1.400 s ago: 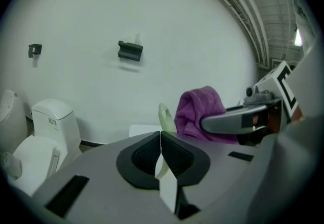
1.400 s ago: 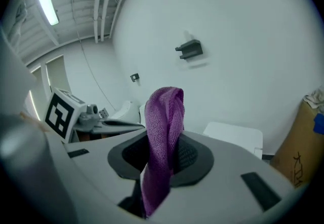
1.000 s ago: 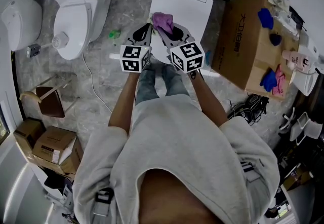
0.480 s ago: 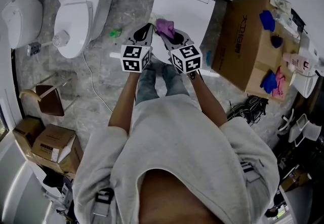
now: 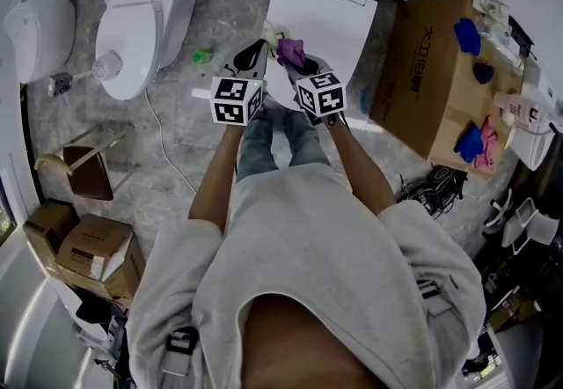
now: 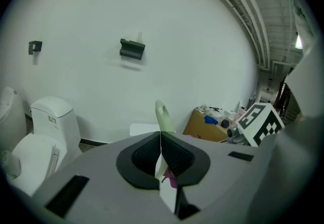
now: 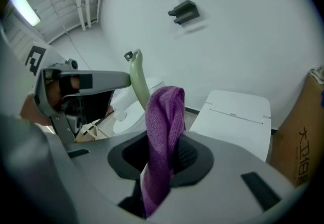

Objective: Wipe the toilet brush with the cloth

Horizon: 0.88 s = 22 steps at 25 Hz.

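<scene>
Now, left tongs (image 6: 161,159) clamped on toilet brush (image 6: 163,116), right tongs (image 7: 159,162) pinching purple cloth (image 7: 164,116)

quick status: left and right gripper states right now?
Left gripper: shut on the toilet brush, by its pale green handle.
Right gripper: shut on the purple cloth.

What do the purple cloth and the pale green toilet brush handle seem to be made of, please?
The cloth looks like a knitted or woven textile, perhaps microfibre: matt purple, a ribbed weave, folding limply. Of the toilet brush only the pale green handle shows; it looks like smooth moulded plastic: even colour, slight sheen, rigid shape with a hole near the tip.
</scene>
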{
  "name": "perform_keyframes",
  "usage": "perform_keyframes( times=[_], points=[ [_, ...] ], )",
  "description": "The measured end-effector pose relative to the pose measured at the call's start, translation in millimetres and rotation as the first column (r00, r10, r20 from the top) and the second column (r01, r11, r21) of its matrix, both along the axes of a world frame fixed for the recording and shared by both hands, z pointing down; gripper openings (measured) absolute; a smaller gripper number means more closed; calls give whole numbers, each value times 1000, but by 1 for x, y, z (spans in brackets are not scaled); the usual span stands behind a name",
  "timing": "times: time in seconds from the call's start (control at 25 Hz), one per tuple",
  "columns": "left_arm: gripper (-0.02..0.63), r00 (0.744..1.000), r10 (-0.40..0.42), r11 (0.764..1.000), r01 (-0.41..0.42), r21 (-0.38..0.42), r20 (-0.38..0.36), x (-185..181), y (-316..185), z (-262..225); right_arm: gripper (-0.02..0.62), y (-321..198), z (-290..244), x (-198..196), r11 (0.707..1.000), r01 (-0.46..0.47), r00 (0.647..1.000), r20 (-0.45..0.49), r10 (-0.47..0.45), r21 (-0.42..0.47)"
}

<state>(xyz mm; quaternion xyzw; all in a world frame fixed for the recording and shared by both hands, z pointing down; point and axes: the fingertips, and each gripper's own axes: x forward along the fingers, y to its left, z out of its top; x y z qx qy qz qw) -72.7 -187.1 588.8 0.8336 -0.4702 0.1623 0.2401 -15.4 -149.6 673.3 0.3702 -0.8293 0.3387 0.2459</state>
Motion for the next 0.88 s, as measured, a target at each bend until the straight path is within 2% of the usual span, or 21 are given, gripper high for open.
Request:
perform_keyframes(
  times=[0.6, 0.76, 0.88],
  points=[
    [20, 1000, 8, 1000, -8, -2, -12, 3, 1, -1, 103, 3, 74, 5, 980, 22, 991, -122, -47, -199],
    [20, 1000, 12, 1000, -12, 4, -12, 4, 1, -4, 103, 6, 80, 18, 978, 28, 986, -155, -61, -204],
    [20, 1000, 13, 1000, -13, 7, -10, 4, 0, -5, 103, 2, 77, 32, 981, 2, 985, -168, -35, -193]
  ],
)
